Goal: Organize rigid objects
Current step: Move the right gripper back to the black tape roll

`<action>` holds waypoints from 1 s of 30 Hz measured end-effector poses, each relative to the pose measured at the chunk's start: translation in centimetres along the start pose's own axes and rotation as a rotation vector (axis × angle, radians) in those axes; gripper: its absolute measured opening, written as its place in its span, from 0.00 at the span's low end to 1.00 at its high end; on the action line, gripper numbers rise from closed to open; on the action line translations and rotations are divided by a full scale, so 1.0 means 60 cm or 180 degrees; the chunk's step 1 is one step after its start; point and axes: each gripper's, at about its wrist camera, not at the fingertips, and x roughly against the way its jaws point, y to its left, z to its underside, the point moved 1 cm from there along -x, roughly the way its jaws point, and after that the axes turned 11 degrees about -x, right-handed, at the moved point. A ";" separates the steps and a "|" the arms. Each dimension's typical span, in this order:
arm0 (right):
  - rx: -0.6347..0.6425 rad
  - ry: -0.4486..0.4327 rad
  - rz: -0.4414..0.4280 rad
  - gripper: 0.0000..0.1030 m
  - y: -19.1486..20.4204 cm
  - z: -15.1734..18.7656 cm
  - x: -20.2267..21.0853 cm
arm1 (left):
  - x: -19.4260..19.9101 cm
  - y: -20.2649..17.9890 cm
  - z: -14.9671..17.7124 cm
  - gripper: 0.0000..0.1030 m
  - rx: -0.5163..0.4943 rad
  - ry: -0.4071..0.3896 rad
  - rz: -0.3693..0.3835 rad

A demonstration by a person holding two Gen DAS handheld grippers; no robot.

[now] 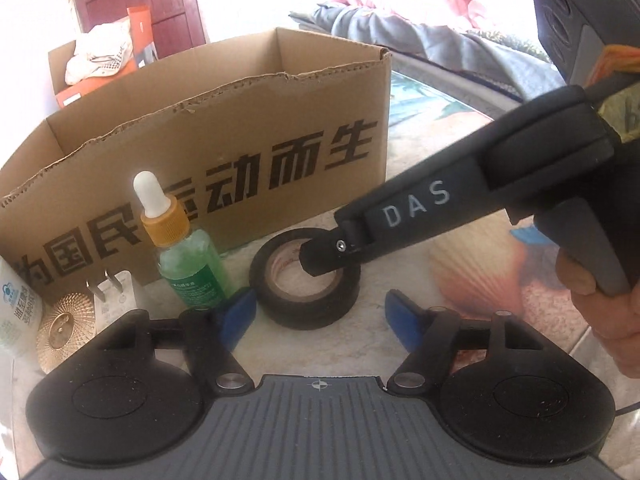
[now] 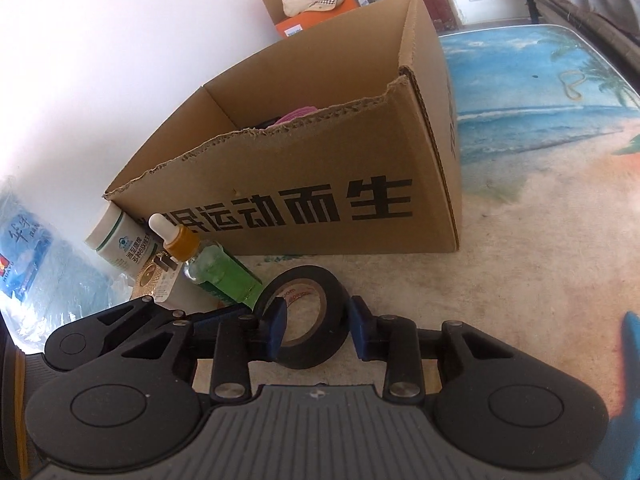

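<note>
I read 运动而生 in black on the cardboard box [image 2: 320, 184] front, white DAS on the right gripper's finger [image 1: 416, 204], 华 on a blue pack [image 2: 24, 252].

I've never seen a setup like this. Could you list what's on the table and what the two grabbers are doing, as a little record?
Container: cardboard box, open top
Tape: black tape roll, flat before the box
Bottle: green dropper bottle, upright beside the tape
Right gripper: open, straddling the tape's wall, one finger in its hole
Left gripper: open, empty, near the tape
</note>
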 end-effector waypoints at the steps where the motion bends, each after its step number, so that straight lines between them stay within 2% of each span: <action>1: -0.0016 0.0012 -0.0011 0.35 -0.001 0.001 0.003 | 0.002 0.001 0.000 0.70 0.0016 -0.0003 0.0025; 12: -0.0243 0.0138 -0.0051 0.36 -0.015 0.050 0.045 | 0.056 -0.020 0.040 0.72 0.0074 -0.0118 0.0411; 15: -0.0298 0.0067 -0.0038 0.42 -0.015 0.060 0.054 | 0.059 -0.022 0.052 0.78 0.0052 -0.0166 0.0364; 18: -0.0448 0.0007 -0.0079 0.42 -0.025 0.062 0.059 | 0.048 -0.015 0.050 0.83 0.0051 -0.0121 0.0341; 19: -0.0524 -0.0002 -0.0113 0.47 -0.029 0.062 0.060 | 0.048 -0.016 0.051 0.85 0.0068 -0.0106 0.0357; 20: -0.0612 -0.0009 -0.0202 0.64 -0.034 0.063 0.060 | 0.044 -0.015 0.053 0.90 0.0088 -0.0074 0.0396; 21: -0.0719 -0.0014 -0.0341 0.74 -0.039 0.064 0.061 | 0.041 -0.012 0.054 0.92 0.0131 -0.0035 0.0445; 22: -0.0824 -0.0016 -0.0479 0.93 -0.044 0.064 0.062 | 0.041 -0.008 0.056 0.94 0.0207 -0.0028 0.0471; 23: -0.0876 -0.0022 -0.0560 1.00 -0.045 0.065 0.062 | 0.043 -0.004 0.058 0.96 0.0267 -0.0057 0.0465; 26: -0.0799 -0.0060 -0.0522 1.00 -0.037 0.068 0.063 | 0.045 0.003 0.062 1.00 0.0359 -0.0076 0.0492; 30: -0.0841 -0.0112 -0.0568 1.00 -0.038 0.070 0.065 | 0.046 -0.006 0.064 1.00 0.0230 -0.0068 0.0417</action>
